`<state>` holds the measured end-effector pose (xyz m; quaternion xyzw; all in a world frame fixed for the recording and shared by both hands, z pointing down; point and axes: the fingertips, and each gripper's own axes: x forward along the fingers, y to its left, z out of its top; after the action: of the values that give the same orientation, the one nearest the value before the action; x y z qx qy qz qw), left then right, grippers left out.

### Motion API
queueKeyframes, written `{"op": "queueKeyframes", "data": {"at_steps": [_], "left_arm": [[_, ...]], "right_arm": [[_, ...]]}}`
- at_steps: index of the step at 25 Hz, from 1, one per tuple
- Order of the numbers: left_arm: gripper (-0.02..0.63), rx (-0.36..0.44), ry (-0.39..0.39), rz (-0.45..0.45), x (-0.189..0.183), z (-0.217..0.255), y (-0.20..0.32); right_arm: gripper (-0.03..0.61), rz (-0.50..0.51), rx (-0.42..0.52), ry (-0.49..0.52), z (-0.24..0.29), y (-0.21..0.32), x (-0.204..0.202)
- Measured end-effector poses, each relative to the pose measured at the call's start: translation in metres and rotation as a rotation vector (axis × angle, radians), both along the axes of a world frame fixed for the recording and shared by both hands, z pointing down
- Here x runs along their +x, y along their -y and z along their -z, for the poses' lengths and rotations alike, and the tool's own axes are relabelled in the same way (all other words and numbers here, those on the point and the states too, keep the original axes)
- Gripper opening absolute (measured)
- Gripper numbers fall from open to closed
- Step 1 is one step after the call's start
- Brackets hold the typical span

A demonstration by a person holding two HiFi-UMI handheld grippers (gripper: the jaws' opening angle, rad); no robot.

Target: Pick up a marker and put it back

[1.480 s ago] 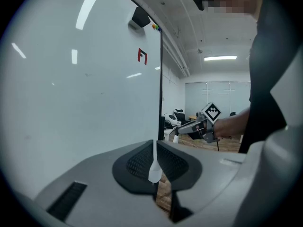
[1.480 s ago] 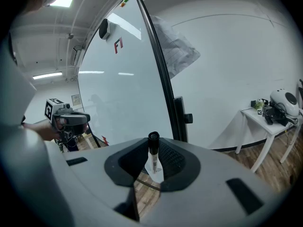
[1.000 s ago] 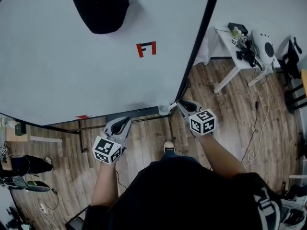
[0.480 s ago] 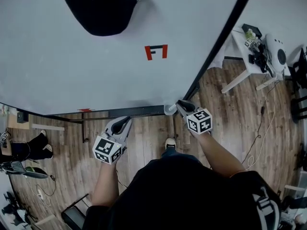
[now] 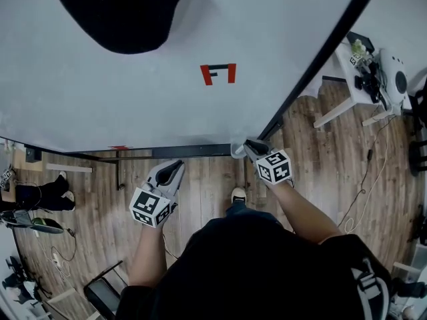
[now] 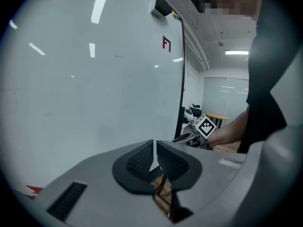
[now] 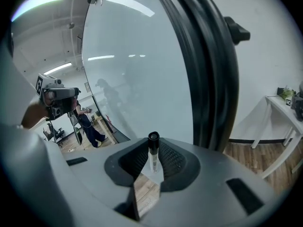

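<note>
While the right hand-held gripper (image 7: 152,161) has its jaws clamped on the marker (image 7: 153,148) (black end sticking out past the tips, white labelled barrel betw. the pads), it sits at the lower right corner of the whiteboard (image 5: 133,105). It's close to the black frame (image 5: 313,65) and the dark ledge (image 5: 190,153) along the board's bottom edge. The left hand-held gripper (image 5: 175,170) hangs to the left, nearer the person. Its jaws are all but together, just a slit, w/ nothing in them.

Judging by this, the marker is picked up and the put-back isn't done yet.

Risks:
- The grip takes only a short stretch of barrel, so the marker could pivot or slide betw. the pads if its end bumps the ledge or frame.
- Letting go before it rests on the ledge would prob. drop it to the wood floor (image 5: 207,192).
- The ledge looks narrow, so an off-centre release could let it roll off.
</note>
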<state>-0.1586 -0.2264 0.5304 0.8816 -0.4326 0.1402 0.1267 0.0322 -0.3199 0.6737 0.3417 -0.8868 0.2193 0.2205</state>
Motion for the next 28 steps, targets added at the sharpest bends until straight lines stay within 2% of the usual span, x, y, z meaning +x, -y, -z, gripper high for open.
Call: {"op": "queueKeyframes", "data": {"at_steps": [16, 28], "left_arm": [[0.032, -0.013, 0.002, 0.014, -0.001, -0.004, -0.009], [0.032, 0.001, -0.007, 0.002, 0.0, 0.001, -0.021]], "right_arm": [[0.063, 0.034, -0.016, -0.017, -0.018, -0.003, -0.009], [0.074, -0.017, 0.007, -0.047, -0.009, -0.001, 0.009]]}}
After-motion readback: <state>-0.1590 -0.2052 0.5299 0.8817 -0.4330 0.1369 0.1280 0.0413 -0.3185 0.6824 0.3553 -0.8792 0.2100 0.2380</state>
